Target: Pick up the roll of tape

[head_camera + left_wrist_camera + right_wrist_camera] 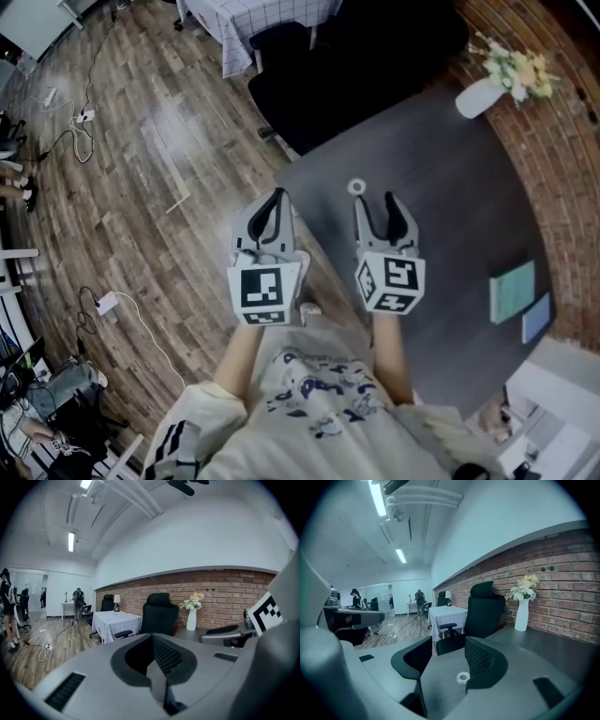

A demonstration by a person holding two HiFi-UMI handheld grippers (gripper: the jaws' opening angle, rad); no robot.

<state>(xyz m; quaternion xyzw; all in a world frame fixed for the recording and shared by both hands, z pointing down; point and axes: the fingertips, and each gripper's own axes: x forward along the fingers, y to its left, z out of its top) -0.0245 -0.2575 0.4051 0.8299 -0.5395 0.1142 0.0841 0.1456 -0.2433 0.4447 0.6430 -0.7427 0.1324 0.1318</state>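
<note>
The roll of tape [356, 187] is a small white ring lying flat on the dark table [450, 206] near its left edge. My right gripper [375, 202] hovers just short of it, open, with nothing between its fingers. In the right gripper view the tape [462, 677] shows low in the gap between the two spread jaws of the right gripper [449, 642], a little way ahead. My left gripper [277, 197] is beside the table's left edge, over the wooden floor, its fingertips together and empty. The left gripper [152, 637] sees no tape in its own view.
A white vase of flowers [483, 94] stands at the table's far corner by the brick wall. A black office chair [347, 66] is pushed against the far side. A green notebook [512, 291] and a blue one [536, 317] lie at the right. Cables run over the floor [141, 141].
</note>
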